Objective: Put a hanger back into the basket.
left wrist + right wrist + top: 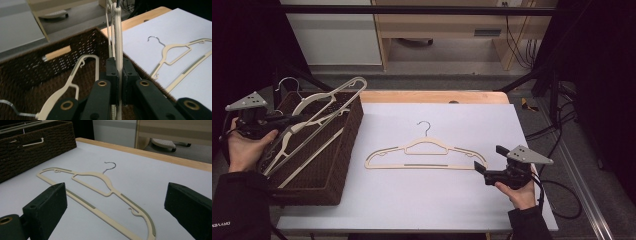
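A cream plastic hanger (pixel 427 147) with a metal hook lies flat in the middle of the white table top (pixel 437 200). My right gripper (pixel 490 158) stands open just beyond the hanger's right end. In the right gripper view, that hanger (pixel 105 185) lies ahead between the wide-apart jaws of the gripper (pixel 117 195). My left gripper (pixel 292 120) is over the brown woven basket (pixel 347 145), shut on a second cream hanger (pixel 343 91) that tilts up over the basket's rim. The left gripper view shows this hanger's bar (pixel 118 37) clamped edge-on between the pads.
Another hanger (pixel 309 100) lies in the basket with its hook toward the far corner, also seen as the hanger (pixel 72 77) beside my left jaws. A wooden strip (pixel 432 96) edges the table's far side. Cables trail on the floor at the right.
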Demonstrator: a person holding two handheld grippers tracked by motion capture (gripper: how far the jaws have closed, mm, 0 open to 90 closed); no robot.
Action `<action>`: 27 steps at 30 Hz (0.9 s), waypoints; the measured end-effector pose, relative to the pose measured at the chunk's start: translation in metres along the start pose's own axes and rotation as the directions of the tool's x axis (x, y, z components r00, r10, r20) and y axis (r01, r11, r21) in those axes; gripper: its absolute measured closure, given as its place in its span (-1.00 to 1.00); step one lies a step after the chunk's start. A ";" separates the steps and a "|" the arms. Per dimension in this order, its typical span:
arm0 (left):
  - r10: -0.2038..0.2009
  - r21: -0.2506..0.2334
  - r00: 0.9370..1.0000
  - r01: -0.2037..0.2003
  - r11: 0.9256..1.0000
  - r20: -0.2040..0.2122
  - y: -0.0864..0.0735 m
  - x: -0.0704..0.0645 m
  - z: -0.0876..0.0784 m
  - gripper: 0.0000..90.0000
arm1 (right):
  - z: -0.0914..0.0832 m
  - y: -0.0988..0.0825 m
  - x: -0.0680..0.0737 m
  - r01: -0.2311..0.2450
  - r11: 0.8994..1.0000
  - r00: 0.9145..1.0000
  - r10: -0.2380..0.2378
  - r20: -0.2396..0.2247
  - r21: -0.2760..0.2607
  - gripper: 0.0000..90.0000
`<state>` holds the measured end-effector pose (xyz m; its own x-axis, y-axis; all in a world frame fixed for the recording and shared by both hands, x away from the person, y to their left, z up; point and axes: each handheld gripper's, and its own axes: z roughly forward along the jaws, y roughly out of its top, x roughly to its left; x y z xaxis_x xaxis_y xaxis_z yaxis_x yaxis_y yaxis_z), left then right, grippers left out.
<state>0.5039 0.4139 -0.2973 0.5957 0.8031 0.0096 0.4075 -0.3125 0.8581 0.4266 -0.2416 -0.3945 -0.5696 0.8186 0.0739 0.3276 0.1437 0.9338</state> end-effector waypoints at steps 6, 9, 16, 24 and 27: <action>-0.052 0.011 0.999 0.052 0.999 -0.011 -0.019 0.014 -0.003 0.92 | 0.001 0.000 0.000 0.001 1.000 1.000 -0.001 -0.001 0.005 -0.89; -0.064 0.021 0.998 0.064 0.998 -0.018 -0.027 0.018 -0.004 0.92 | 0.002 -0.001 0.000 0.008 1.000 1.000 -0.008 -0.003 0.010 -0.89; -0.078 0.064 0.997 0.080 0.995 -0.027 -0.043 0.022 -0.005 0.92 | 0.003 -0.002 0.000 0.007 1.000 1.000 -0.007 -0.005 0.016 -0.89; -0.081 0.137 0.996 0.084 0.987 -0.025 -0.054 0.016 0.014 0.92 | 0.003 -0.002 0.000 0.004 1.000 1.000 -0.004 -0.004 0.018 -0.89; -0.094 0.177 0.995 0.097 0.979 -0.027 -0.061 0.014 0.026 0.92 | 0.002 -0.001 0.000 0.004 1.000 1.000 -0.004 -0.005 0.014 -0.89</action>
<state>0.5056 0.4305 -0.3629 0.5356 0.8426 -0.0569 0.5793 -0.3175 0.7507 0.4279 -0.2405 -0.3966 -0.5748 0.8151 0.0720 0.3362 0.1550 0.9289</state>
